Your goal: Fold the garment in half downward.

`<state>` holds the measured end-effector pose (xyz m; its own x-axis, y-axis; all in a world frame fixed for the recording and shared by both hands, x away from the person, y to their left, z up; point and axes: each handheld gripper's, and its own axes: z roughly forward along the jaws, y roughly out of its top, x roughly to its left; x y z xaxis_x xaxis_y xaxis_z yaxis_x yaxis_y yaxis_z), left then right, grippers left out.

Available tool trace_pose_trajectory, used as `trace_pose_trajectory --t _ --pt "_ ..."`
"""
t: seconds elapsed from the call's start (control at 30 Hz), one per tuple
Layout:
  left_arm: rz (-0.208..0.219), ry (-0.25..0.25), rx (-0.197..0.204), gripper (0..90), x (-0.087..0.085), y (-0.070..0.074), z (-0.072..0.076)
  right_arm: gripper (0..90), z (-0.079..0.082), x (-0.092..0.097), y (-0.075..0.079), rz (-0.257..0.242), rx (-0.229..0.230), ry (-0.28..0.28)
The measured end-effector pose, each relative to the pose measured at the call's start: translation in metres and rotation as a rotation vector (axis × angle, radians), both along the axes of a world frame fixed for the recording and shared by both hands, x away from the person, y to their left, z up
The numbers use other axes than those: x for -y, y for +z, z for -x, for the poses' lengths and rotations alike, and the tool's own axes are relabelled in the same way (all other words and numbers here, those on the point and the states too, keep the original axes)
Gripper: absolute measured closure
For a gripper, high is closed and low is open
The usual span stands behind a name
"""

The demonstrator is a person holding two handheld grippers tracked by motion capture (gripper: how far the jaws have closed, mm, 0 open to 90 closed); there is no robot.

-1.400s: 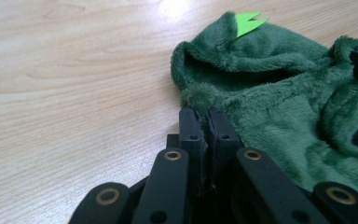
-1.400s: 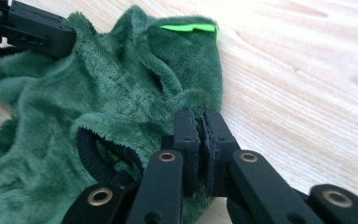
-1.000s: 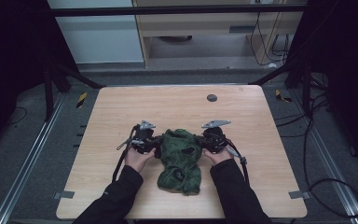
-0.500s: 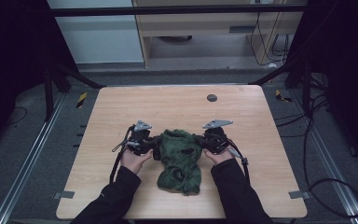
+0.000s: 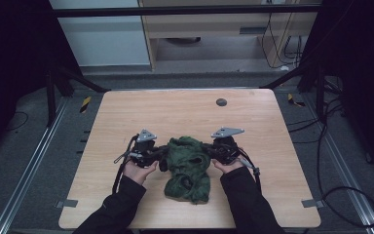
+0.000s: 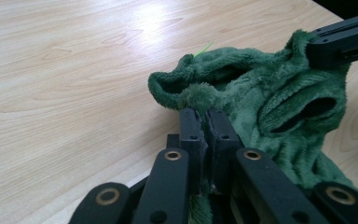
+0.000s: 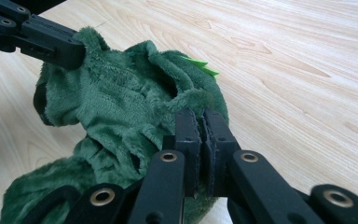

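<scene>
A crumpled dark green fleece cloth (image 5: 189, 168) lies on the light wooden table (image 5: 185, 109), its upper part lifted between my two grippers. My left gripper (image 5: 163, 155) is shut on the cloth's left edge; in the left gripper view the jaws (image 6: 204, 117) pinch a fold of green fleece (image 6: 261, 93). At the cloth's right edge my right gripper (image 5: 210, 151) is shut too, and its own view shows the jaws (image 7: 201, 120) clamped on a fleece hem (image 7: 121, 102). Each gripper view also shows the other gripper's black jaw holding the far side.
A small dark round hole (image 5: 221, 102) sits in the table near its far edge. Bare wood surrounds the cloth on all sides. Metal rails (image 5: 34, 161) and cables (image 5: 341, 190) run on the floor beside the table.
My left gripper has shifted a little to the left and up, stretching the top of the cloth slightly wider. The right gripper has stayed in place.
</scene>
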<state>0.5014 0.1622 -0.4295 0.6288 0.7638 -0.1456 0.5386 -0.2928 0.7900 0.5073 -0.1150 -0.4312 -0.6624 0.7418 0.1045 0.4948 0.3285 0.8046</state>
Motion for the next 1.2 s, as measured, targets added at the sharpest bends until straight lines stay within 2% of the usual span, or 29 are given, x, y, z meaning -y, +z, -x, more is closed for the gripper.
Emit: trace_pose_trajectory --t 0.53,1.2 --pt "0.000 -0.043 0.013 86.4 0.001 0.005 0.025 86.2 0.019 0.005 0.003 -0.007 0.015 0.026" --pt "-0.007 -0.079 0.003 86.5 -0.002 0.003 0.045 85.9 0.043 0.008 -0.002 -0.013 0.003 0.069"
